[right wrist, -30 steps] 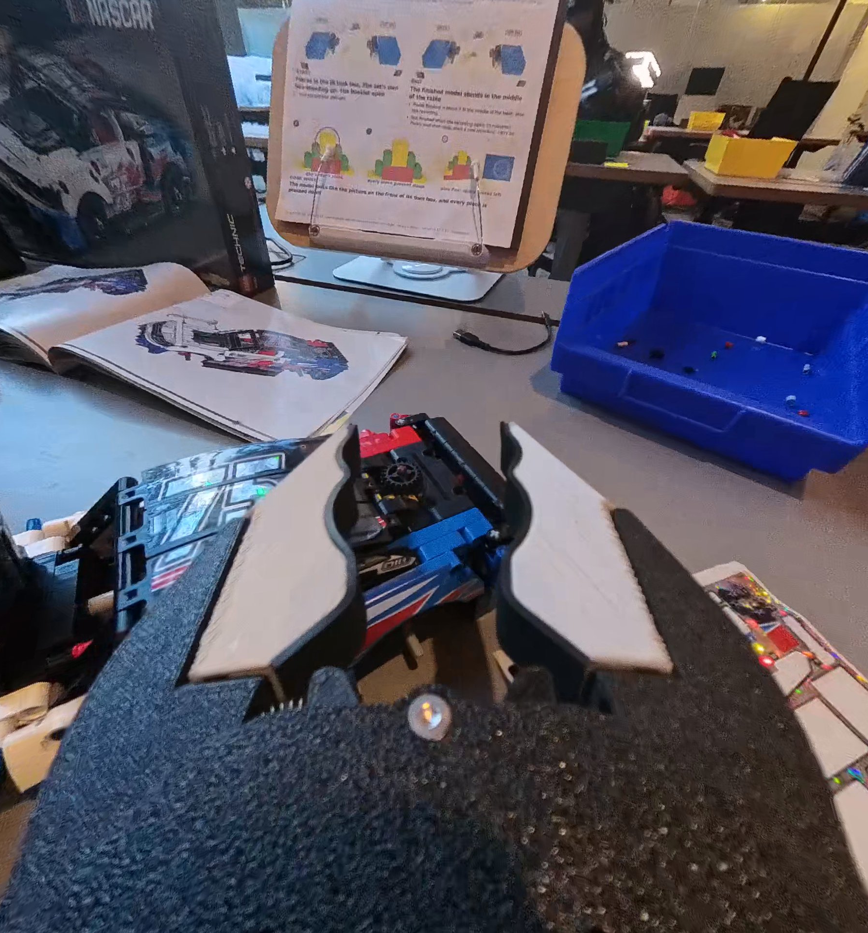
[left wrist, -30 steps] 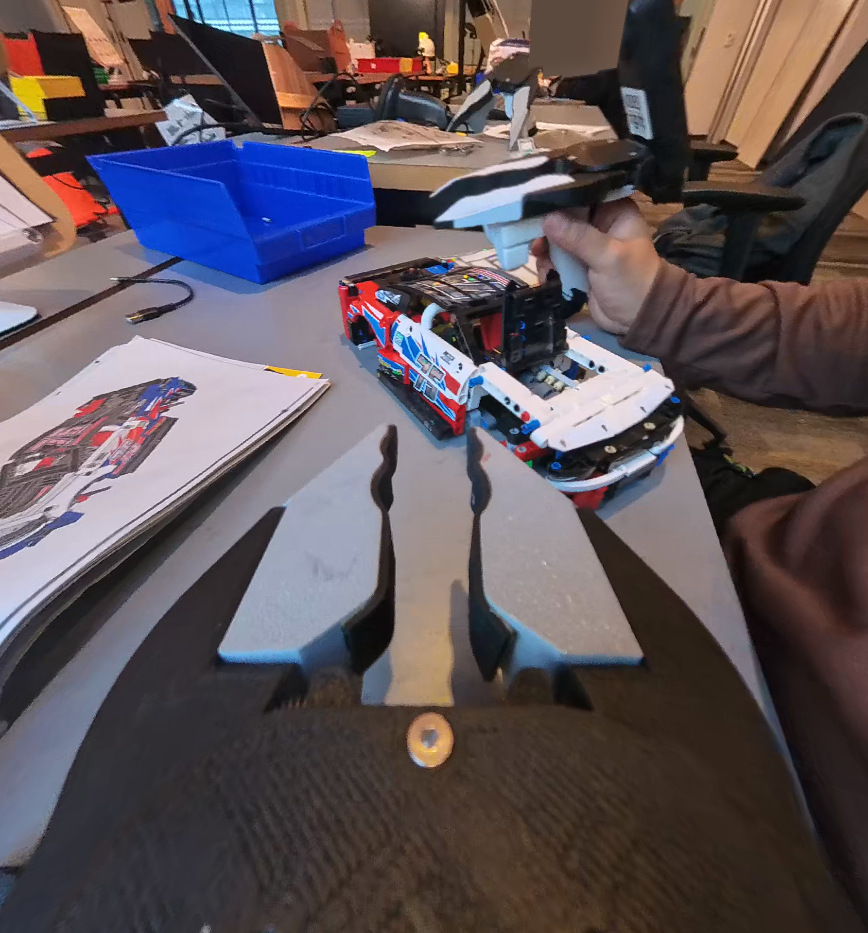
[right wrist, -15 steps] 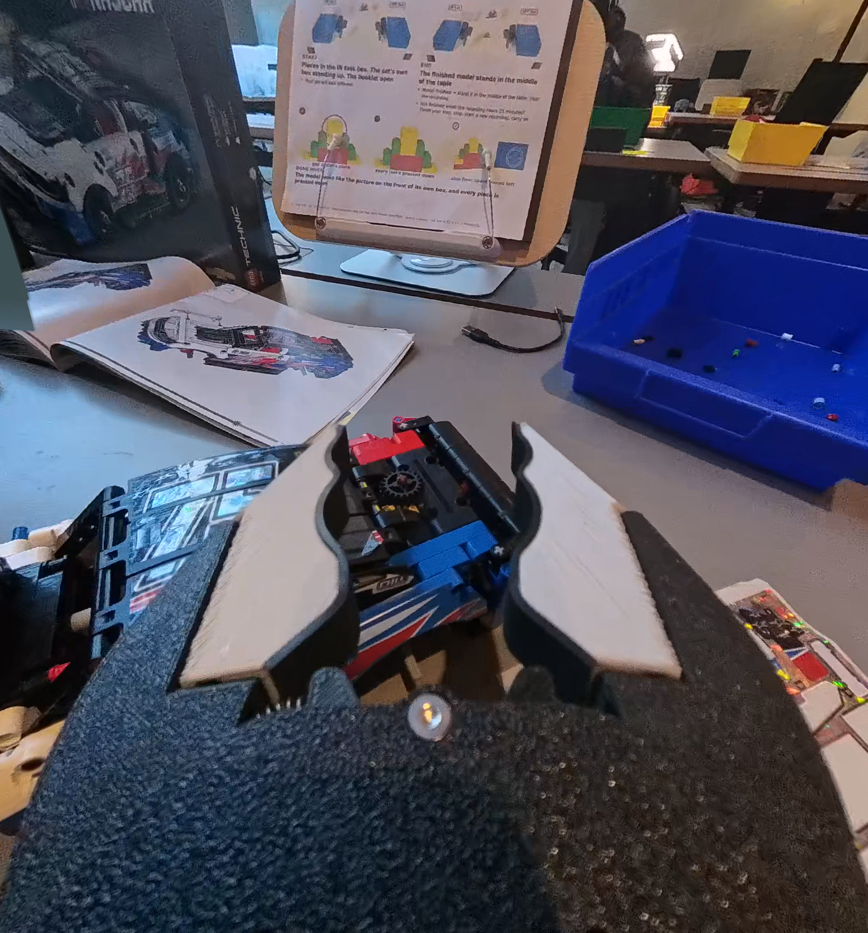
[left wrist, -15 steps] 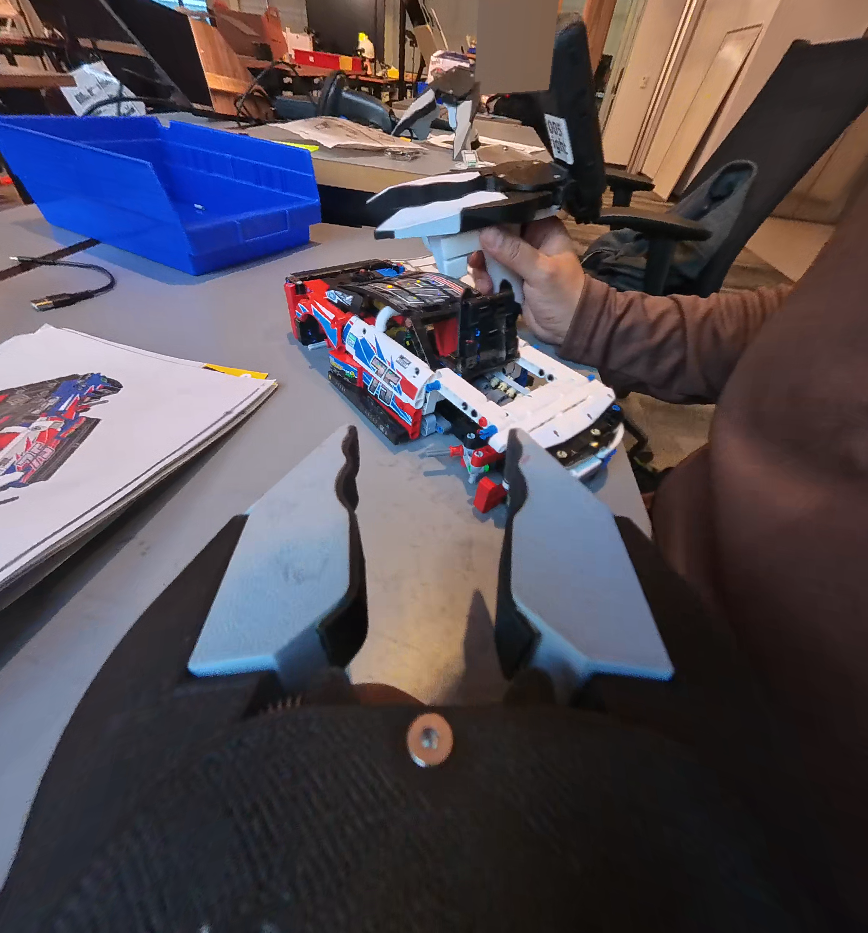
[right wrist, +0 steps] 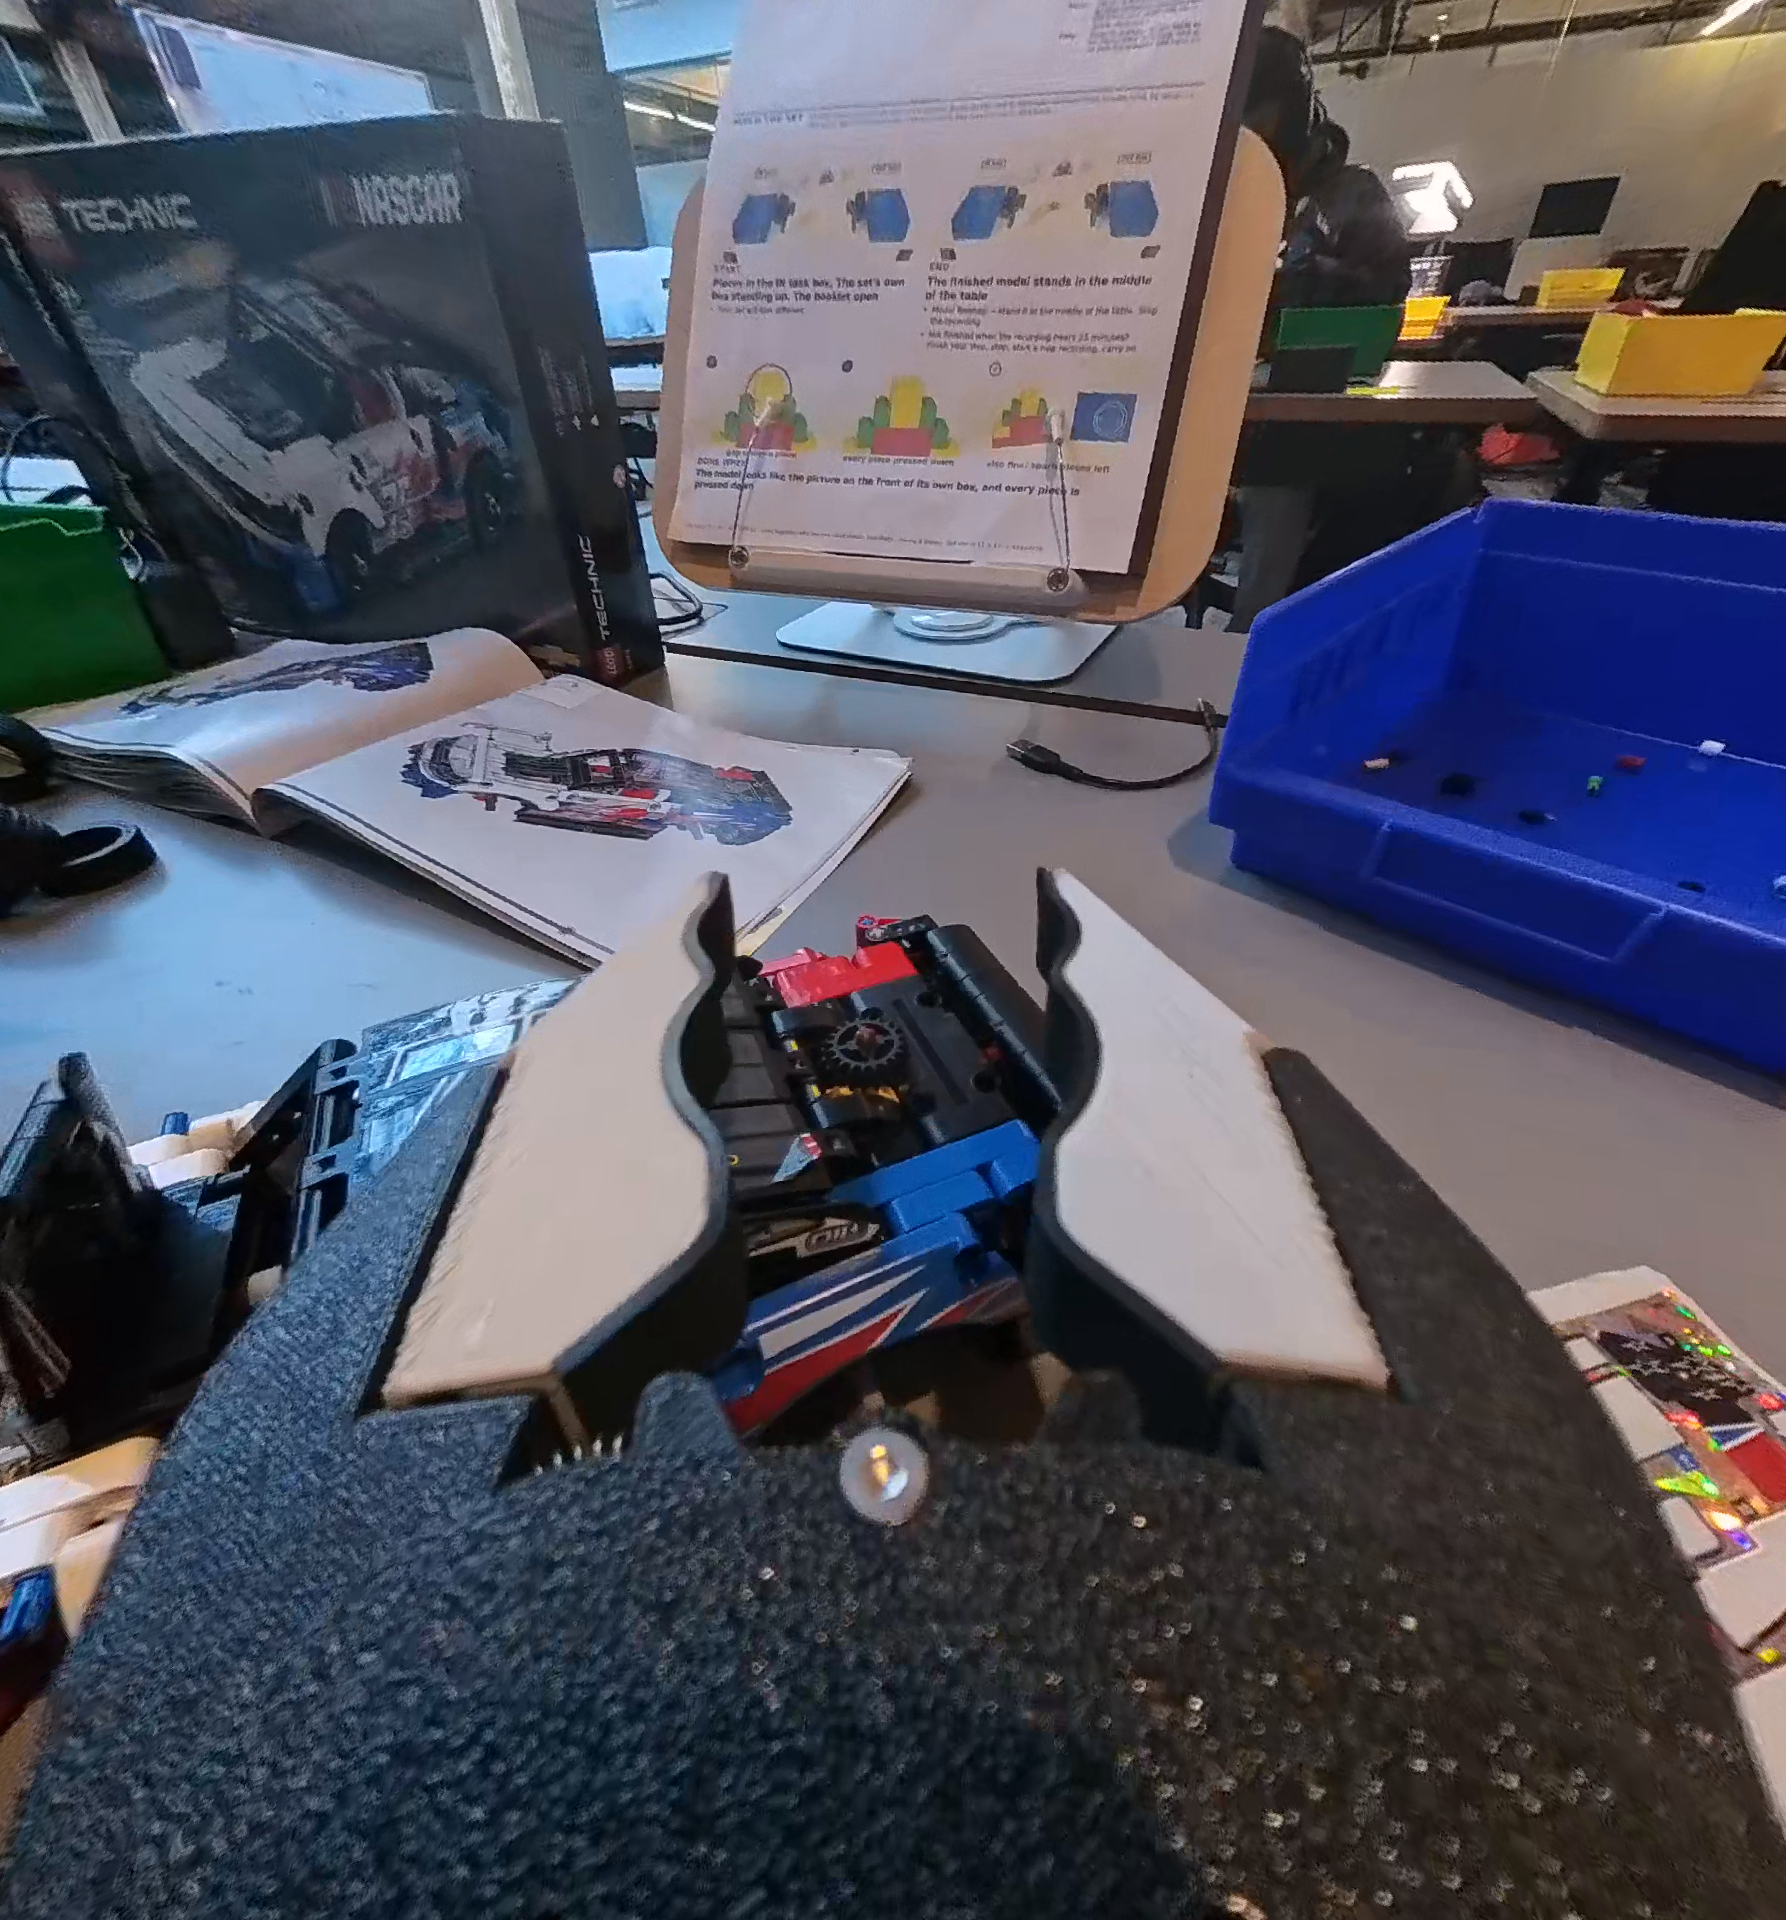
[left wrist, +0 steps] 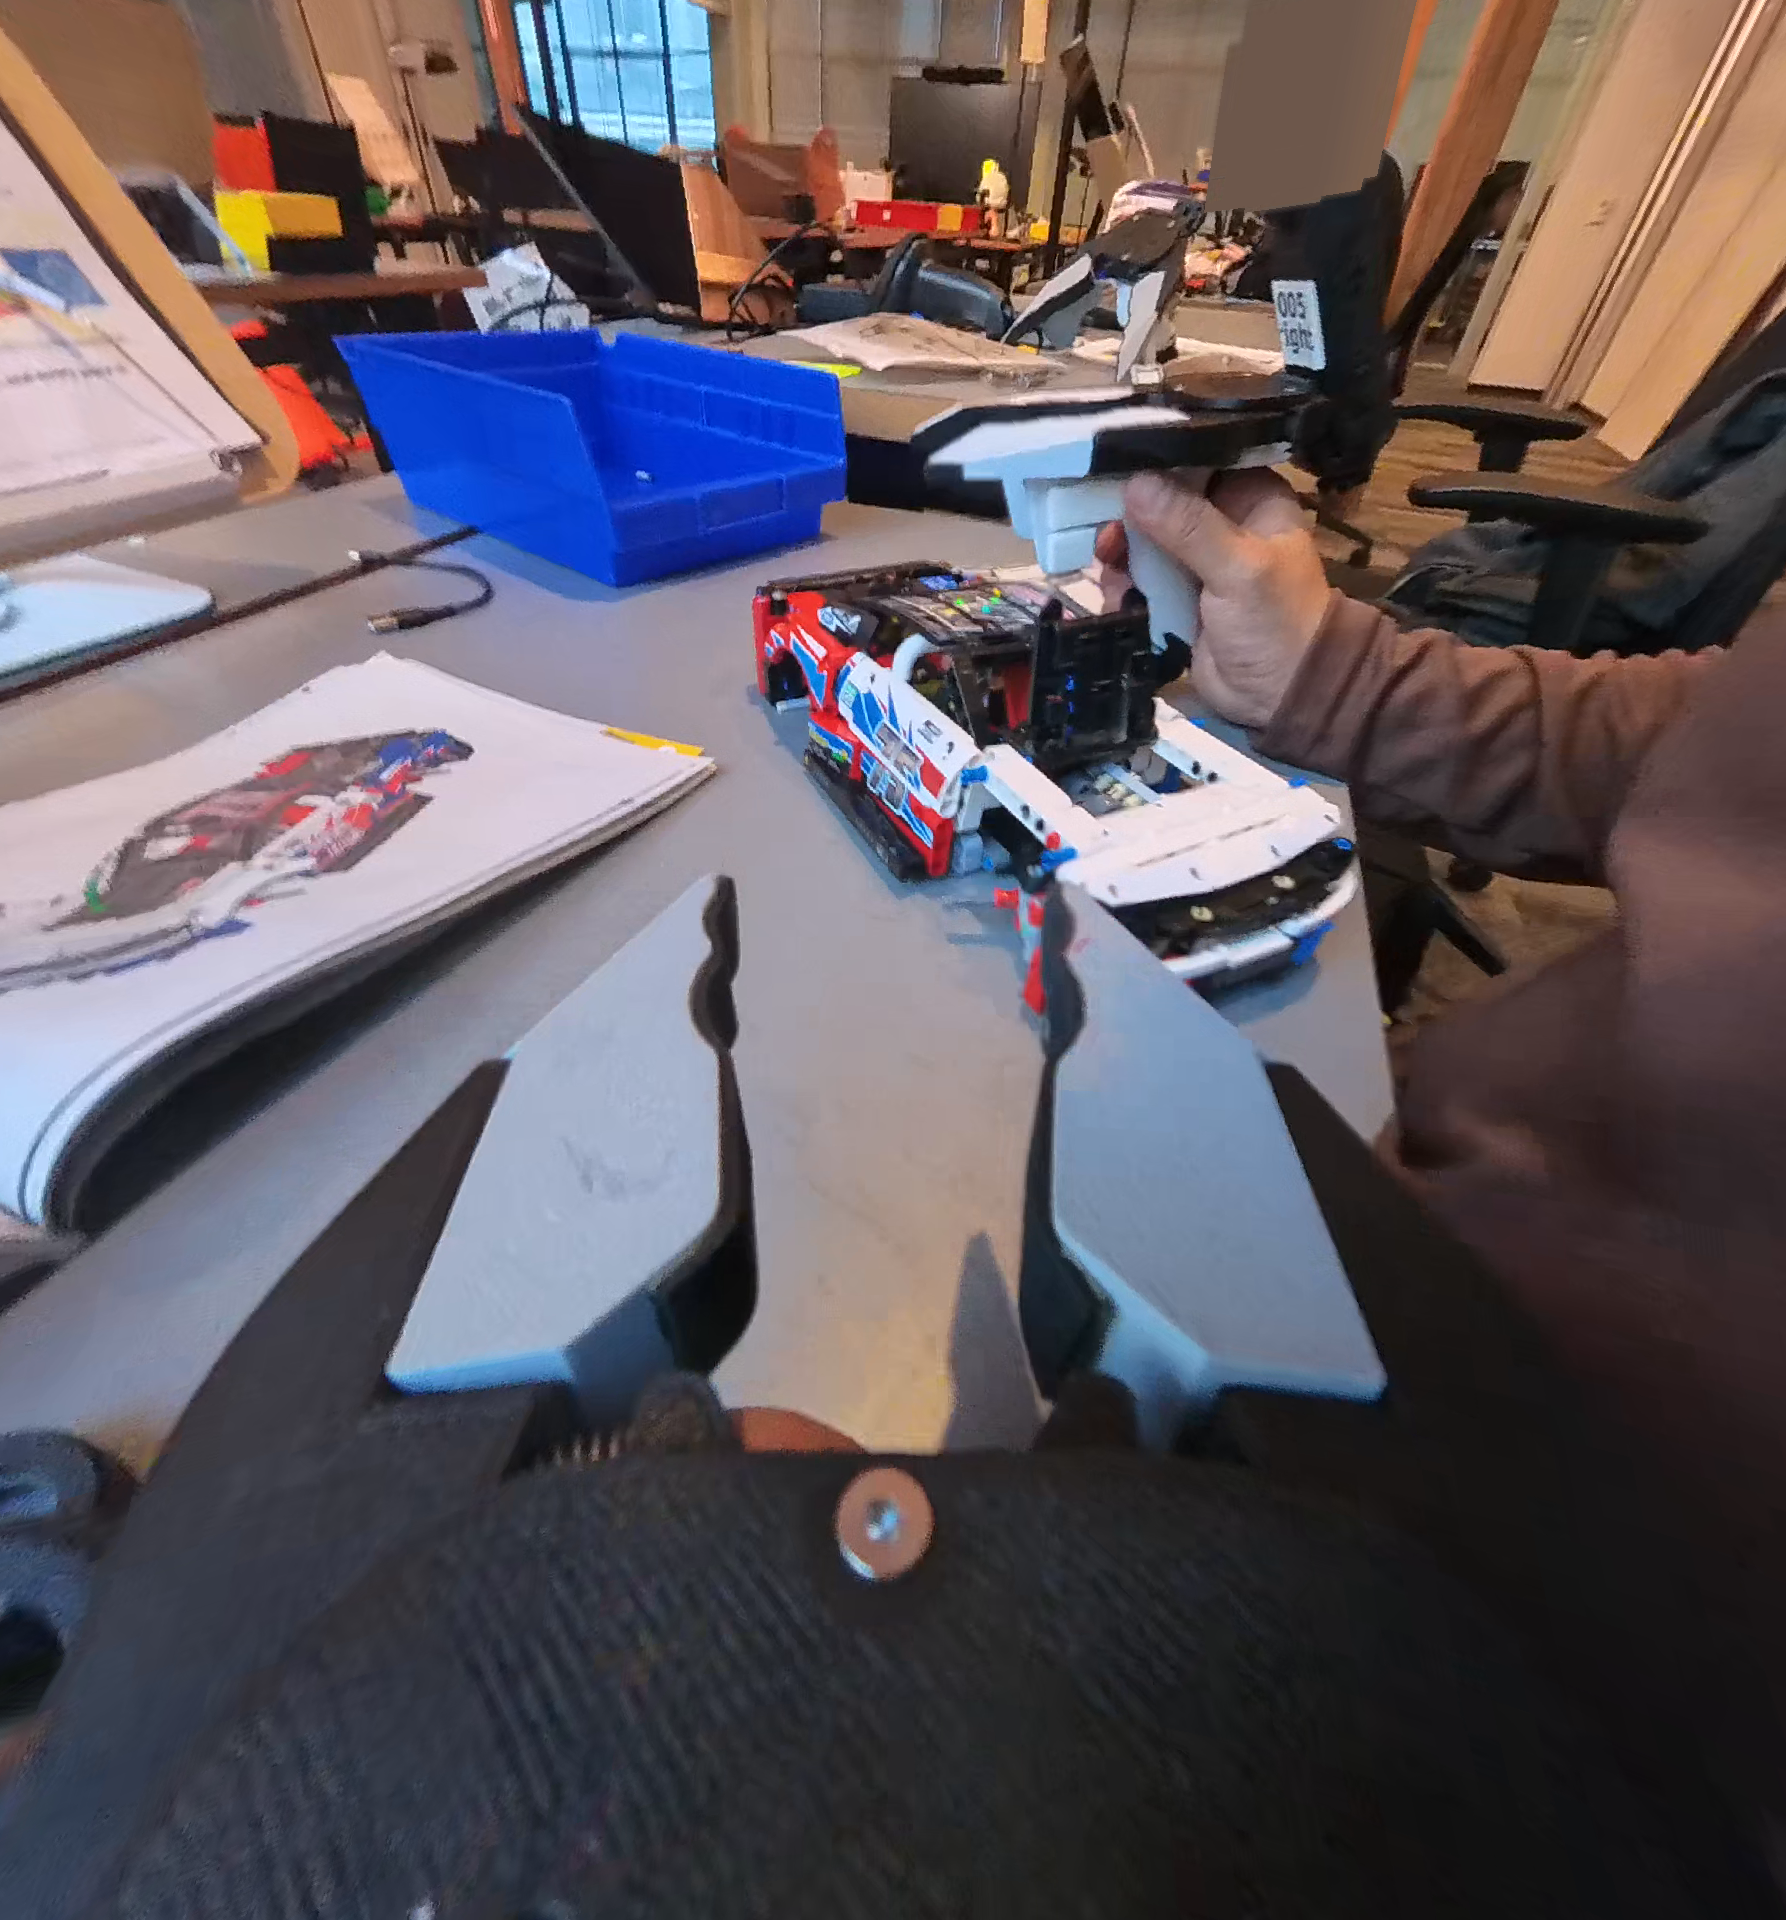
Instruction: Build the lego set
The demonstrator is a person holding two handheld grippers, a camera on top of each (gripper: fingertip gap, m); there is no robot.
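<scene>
Two open grippers, one nearly built car: we hold both sets of fingers apart and empty over the grey table [left wrist: 577,644].

Our left gripper [left wrist: 884,966] hovers above bare tabletop, its right fingertip just beside a small red piece [left wrist: 1026,940] lying at the car's [left wrist: 982,748] white nose; our right gripper [right wrist: 884,961] hangs over the car's red-and-black tail, not gripping it. The manual [right wrist: 577,790] lies open to the left, the blue bin [right wrist: 1554,790] with a few leftover bits farther back. To do this well, we judge, the right should steady the tail while the left closes squarely on the red piece.
</scene>
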